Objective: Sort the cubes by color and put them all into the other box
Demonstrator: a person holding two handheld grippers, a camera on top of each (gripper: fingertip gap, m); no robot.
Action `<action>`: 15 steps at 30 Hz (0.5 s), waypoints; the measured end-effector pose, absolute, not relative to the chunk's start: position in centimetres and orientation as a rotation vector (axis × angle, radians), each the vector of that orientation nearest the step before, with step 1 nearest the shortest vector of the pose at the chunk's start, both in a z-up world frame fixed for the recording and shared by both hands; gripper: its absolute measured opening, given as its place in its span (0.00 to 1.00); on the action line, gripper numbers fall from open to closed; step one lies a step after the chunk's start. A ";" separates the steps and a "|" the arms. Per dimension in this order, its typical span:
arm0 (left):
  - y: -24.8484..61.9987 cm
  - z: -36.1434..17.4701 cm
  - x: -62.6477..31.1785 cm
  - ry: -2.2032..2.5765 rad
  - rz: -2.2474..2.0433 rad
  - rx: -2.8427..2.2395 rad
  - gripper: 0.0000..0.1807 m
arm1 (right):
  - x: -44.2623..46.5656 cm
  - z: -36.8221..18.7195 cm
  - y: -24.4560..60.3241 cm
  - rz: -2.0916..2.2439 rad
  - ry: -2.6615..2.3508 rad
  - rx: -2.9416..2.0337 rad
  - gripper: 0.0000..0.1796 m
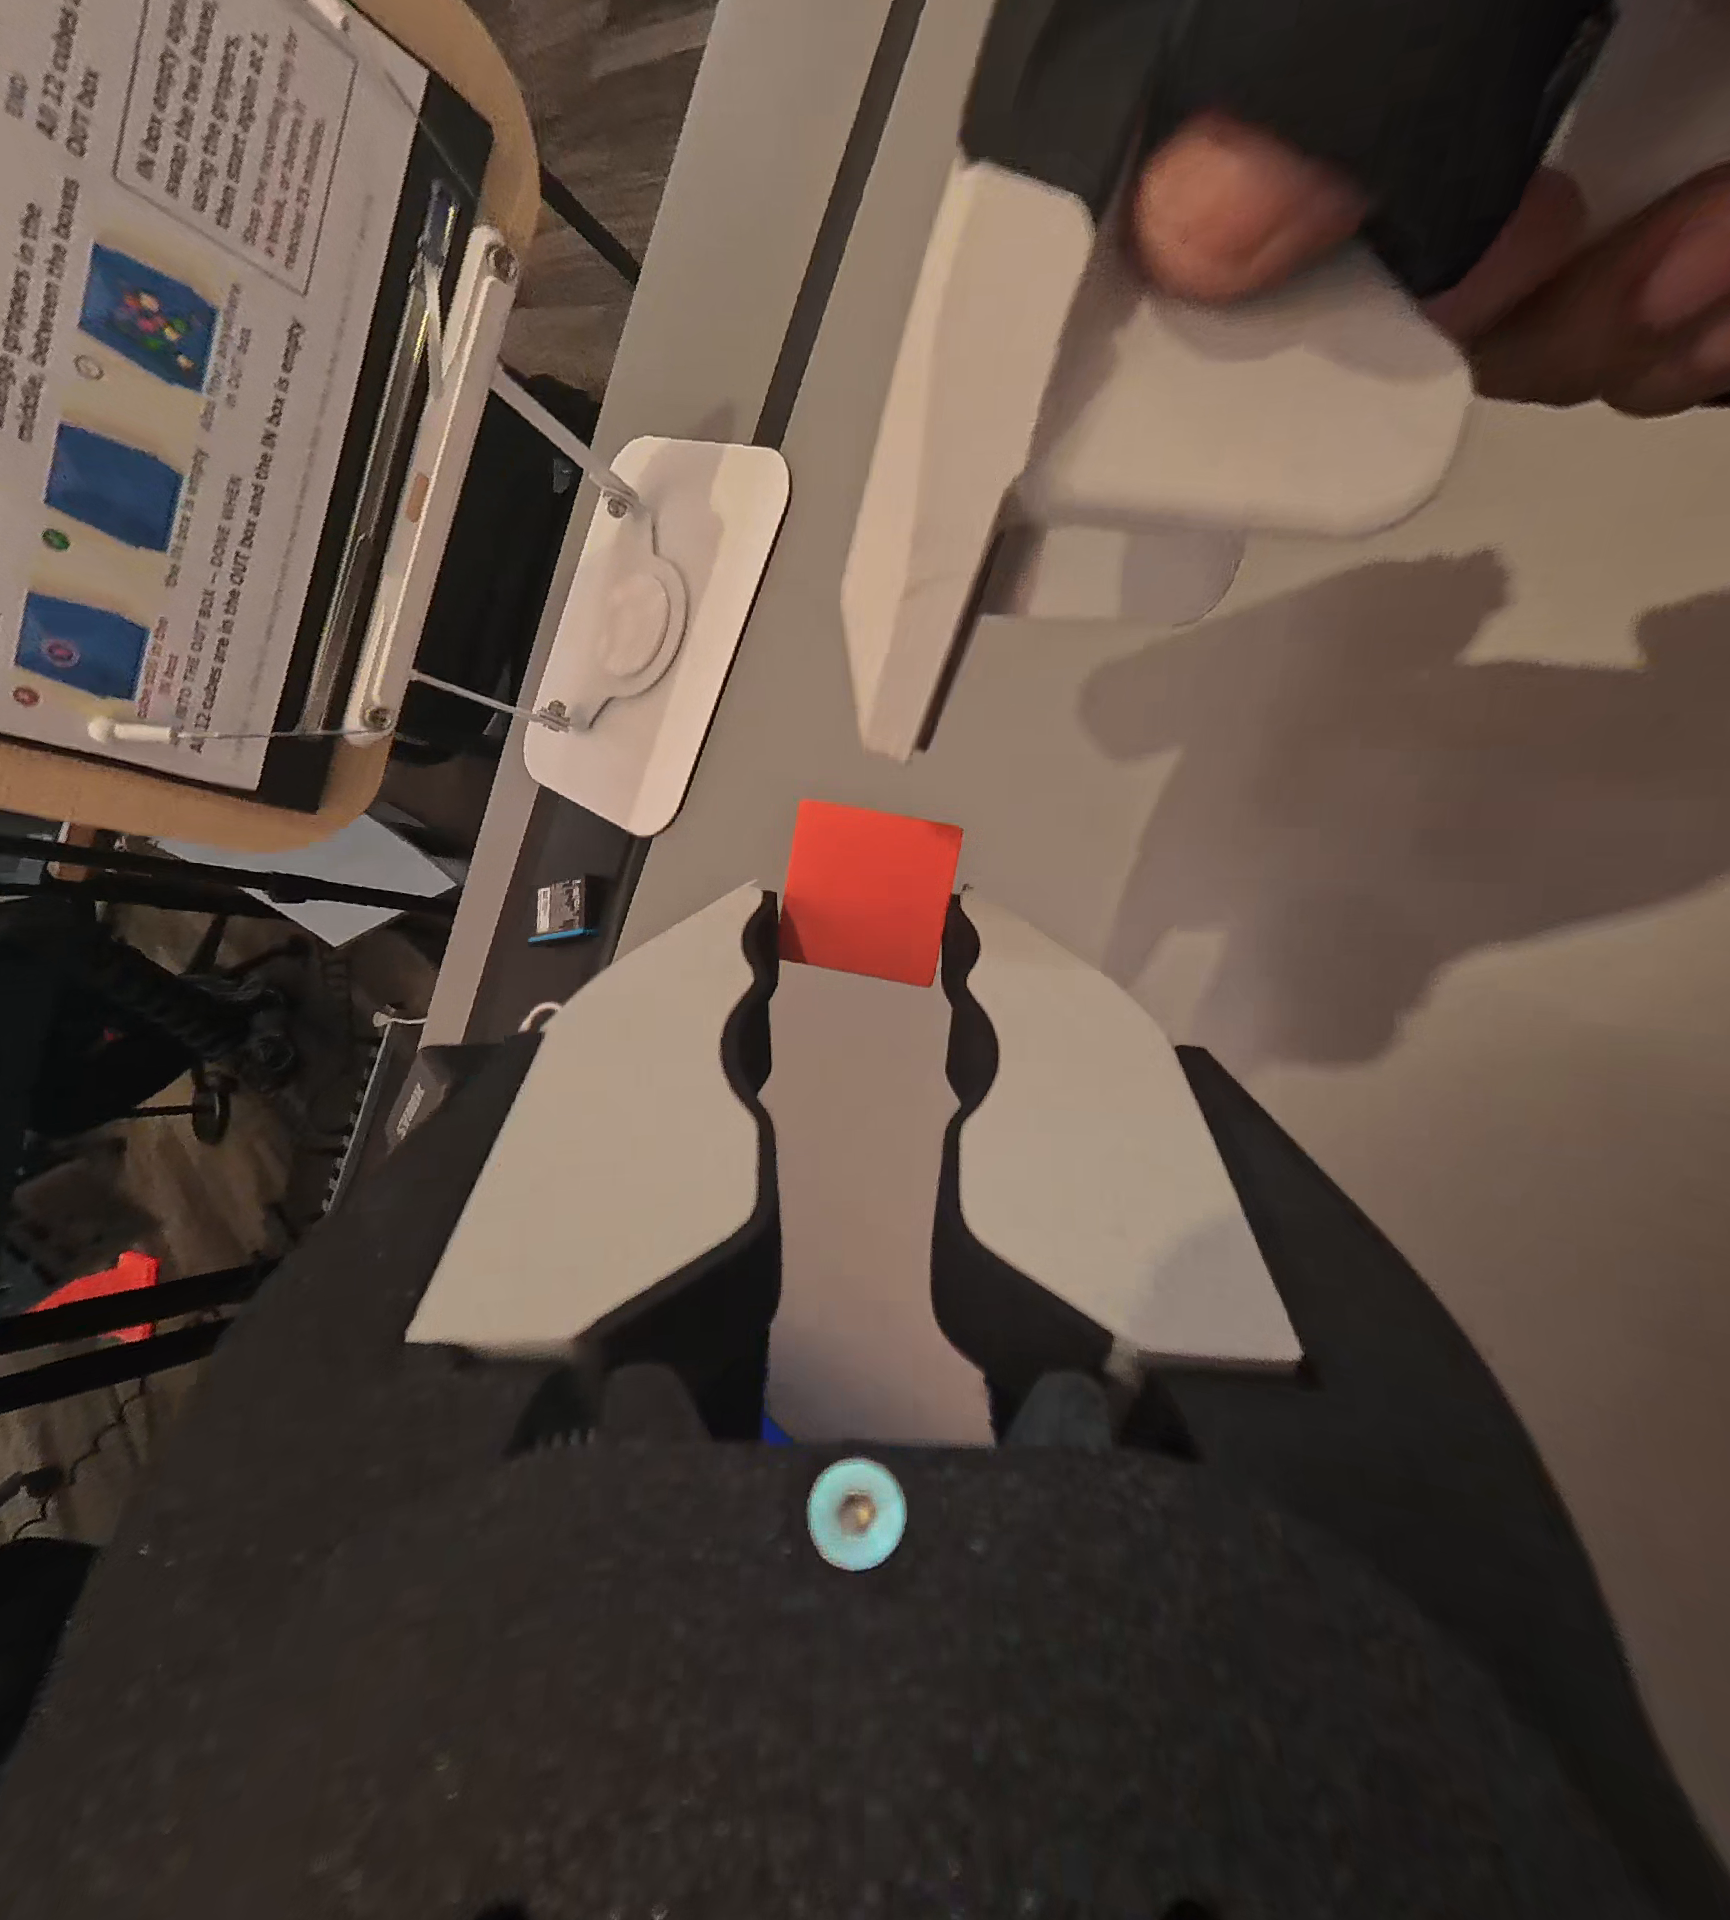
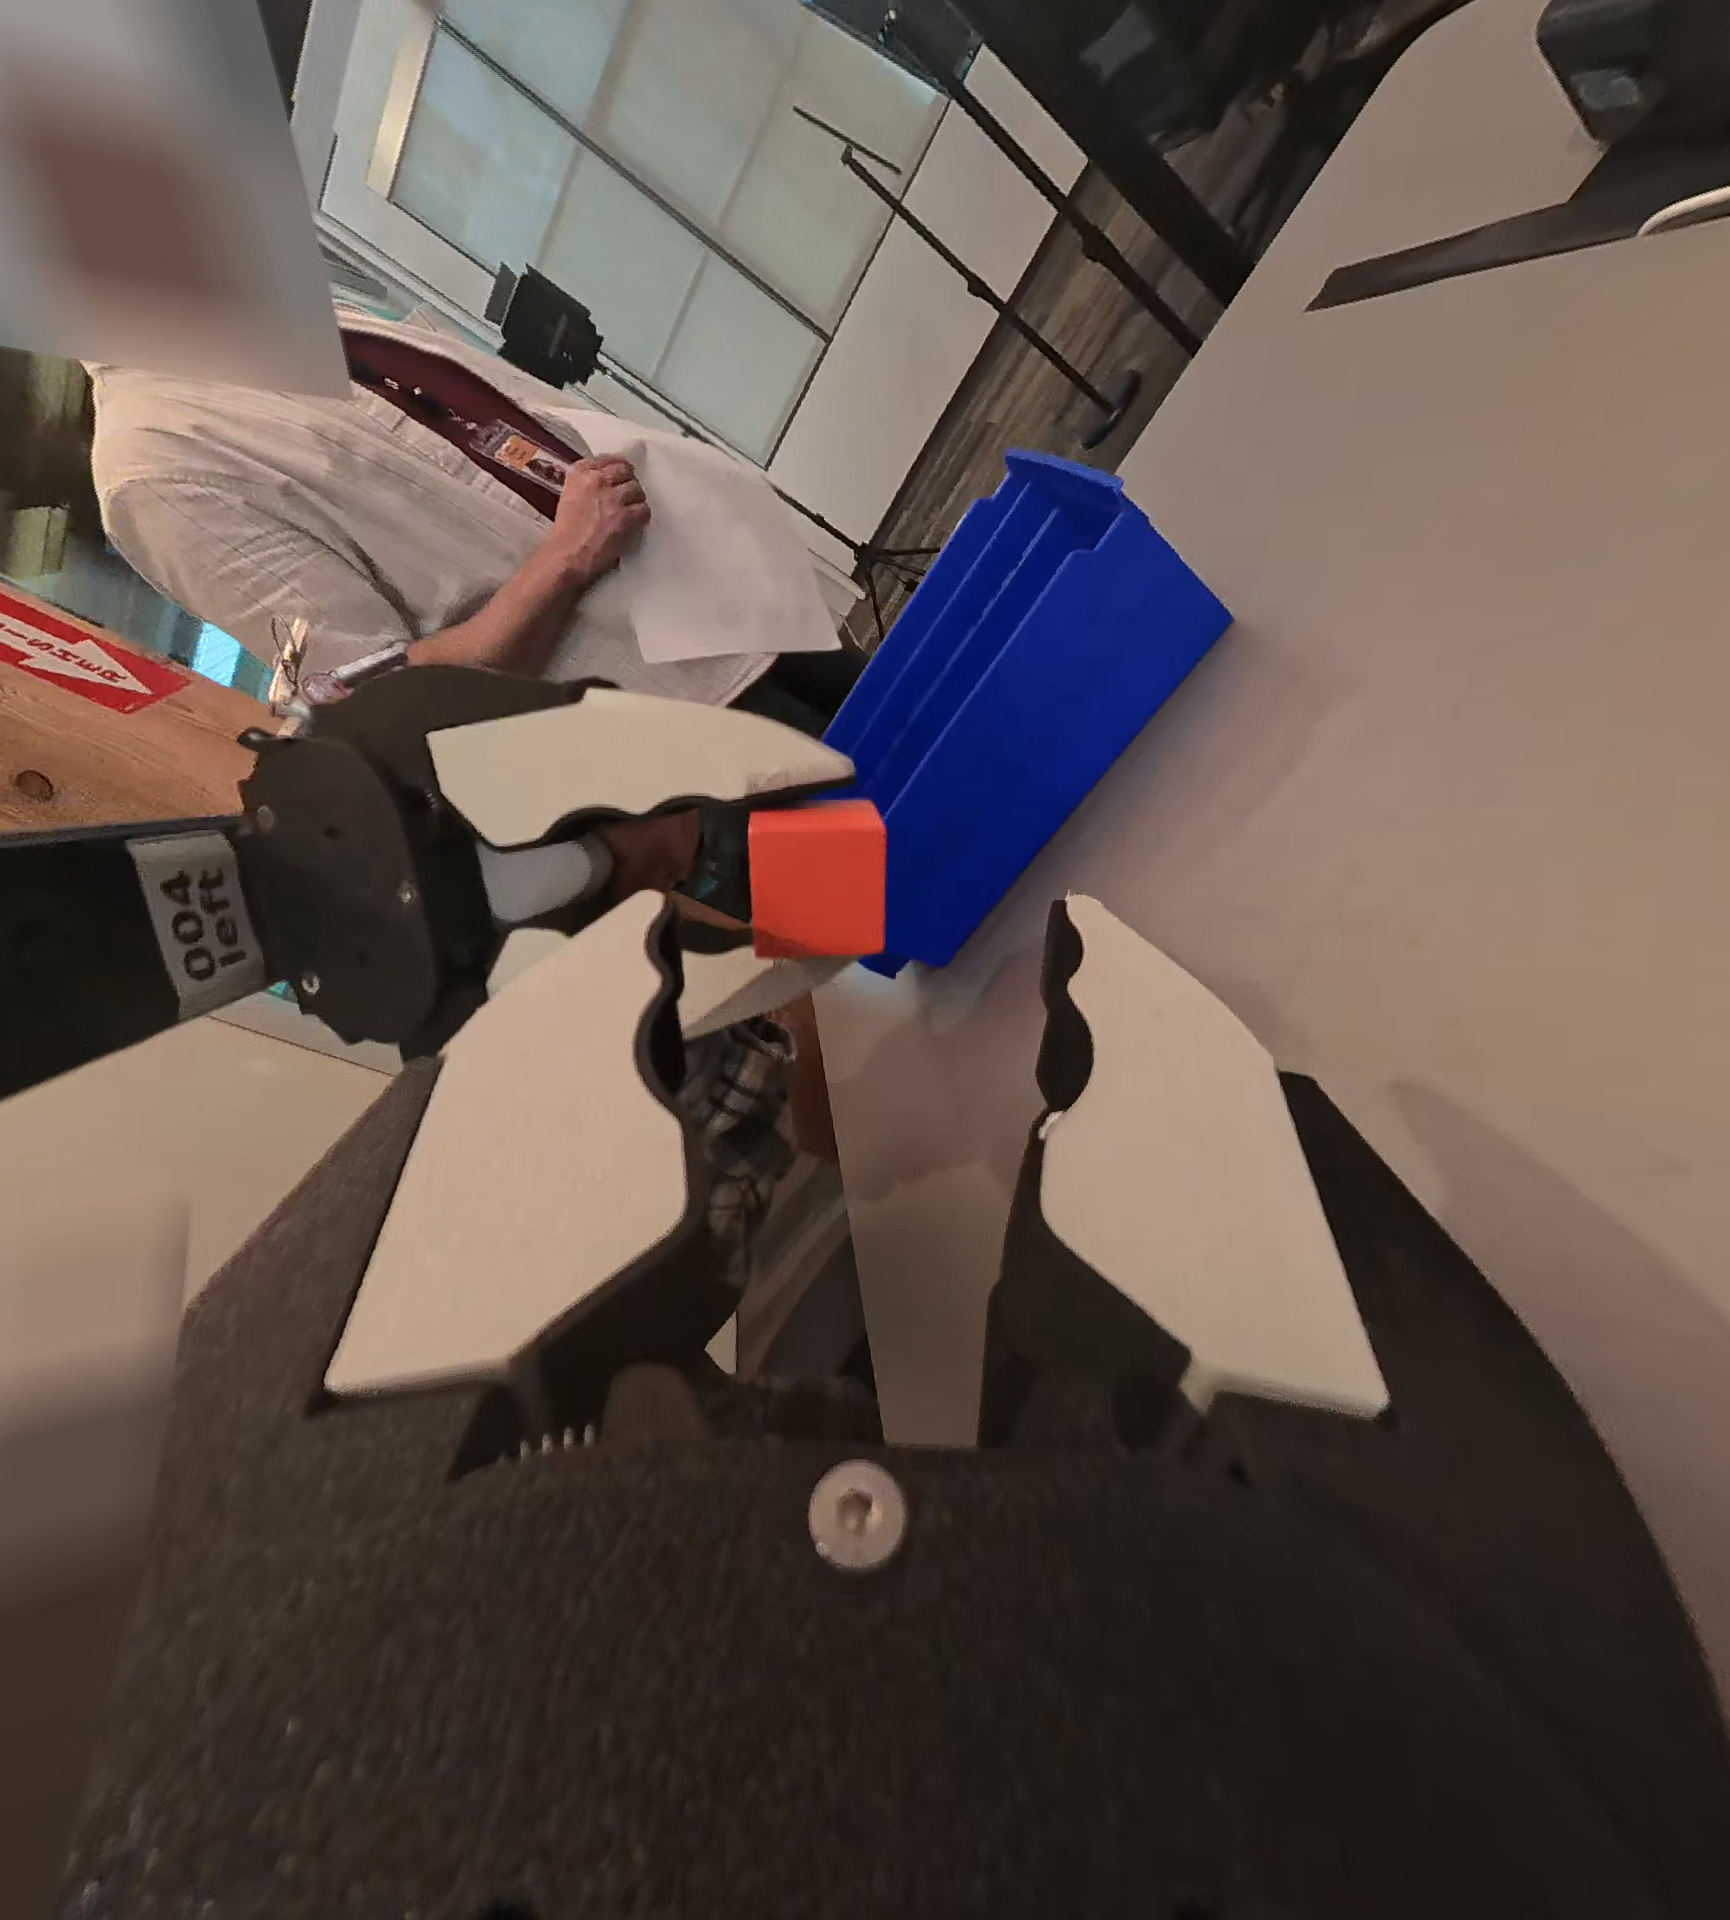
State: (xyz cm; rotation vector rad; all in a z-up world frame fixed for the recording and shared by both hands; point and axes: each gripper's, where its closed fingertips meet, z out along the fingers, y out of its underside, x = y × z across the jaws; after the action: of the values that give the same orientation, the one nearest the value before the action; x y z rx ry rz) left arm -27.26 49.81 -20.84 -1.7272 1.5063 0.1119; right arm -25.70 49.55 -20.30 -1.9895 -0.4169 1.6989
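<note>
Jaws of the left gripper (image 1: 862, 902) are clamped on a red-orange cube (image 1: 869, 894), which sits at the very tips and projects forward beyond them. Jaws of the right gripper (image 2: 866, 914) stand wide apart with nothing between them.

In the left wrist view, the pale surface (image 1: 1463, 1143) lies beneath the held cube, crossed by dark shadows. Beyond the cube, the right gripper's white fingers (image 1: 1245, 416) appear, blurred, with a gloved hand (image 1: 1360, 156) on the body. To the left, at the surface's edge, a white stand (image 1: 653, 634) carries a tilted board with a printed instruction sheet (image 1: 165, 364).

In the right wrist view, the left gripper enters from the left side, holding the same cube (image 2: 817, 896) just ahead of the open right jaws. Immediately behind the cube stands a blue box (image 2: 1027, 717) on the surface (image 2: 1463, 831). Whether the cube touches the box's near end cannot be determined; they overlap in the view. The box interior is not visible from this angle. Farther back, a person in a light shirt (image 2: 321, 520) holds a sheet of paper (image 2: 715, 561), and dark tripod stands (image 2: 996, 239) are set before pale wall panels.
</note>
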 end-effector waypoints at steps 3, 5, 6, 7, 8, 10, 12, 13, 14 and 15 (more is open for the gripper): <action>49.7 -21.2 -26.2 1.514 0.112 -1.719 0.16 | -26.0 -20.6 49.5 1.738 -0.404 -1.999 0.36; 49.6 -21.2 -25.5 1.513 0.102 -1.712 0.16 | -26.3 -20.9 49.5 1.758 -0.414 -2.003 0.32; 49.6 -21.2 -25.2 1.511 0.099 -1.707 0.16 | -26.4 -20.7 49.2 1.793 -0.429 -1.986 0.23; 49.7 -21.1 -25.0 1.507 0.099 -1.706 0.16 | -26.4 -20.4 49.1 1.832 -0.434 -1.962 0.16; 49.7 -21.1 -24.8 1.499 0.088 -1.701 0.17 | -26.2 -20.3 49.1 1.835 -0.432 -1.958 0.16; 49.5 -21.1 -24.3 1.484 0.022 -1.695 0.20 | -25.6 -20.4 49.0 1.812 -0.450 -1.978 0.16; 49.2 -20.9 -24.0 1.447 -0.061 -1.706 0.28 | -24.3 -20.3 49.2 1.768 -0.459 -1.993 0.16; 49.0 -20.9 -23.9 1.429 -0.113 -1.717 0.33 | -23.3 -20.1 49.3 1.739 -0.468 -2.000 0.16; 48.6 -20.9 -23.9 1.411 -0.176 -1.733 0.38 | -22.0 -19.9 49.3 1.689 -0.482 -2.016 0.16; 48.1 -20.9 -23.9 1.397 -0.254 -1.746 0.42 | -20.3 -19.7 49.4 1.616 -0.495 -2.037 0.16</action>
State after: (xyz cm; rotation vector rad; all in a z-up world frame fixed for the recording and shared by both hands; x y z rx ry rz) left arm -23.95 48.06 -20.90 -1.7457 1.3973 -0.2544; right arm -20.25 49.45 -19.67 -2.0372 -0.4945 1.6164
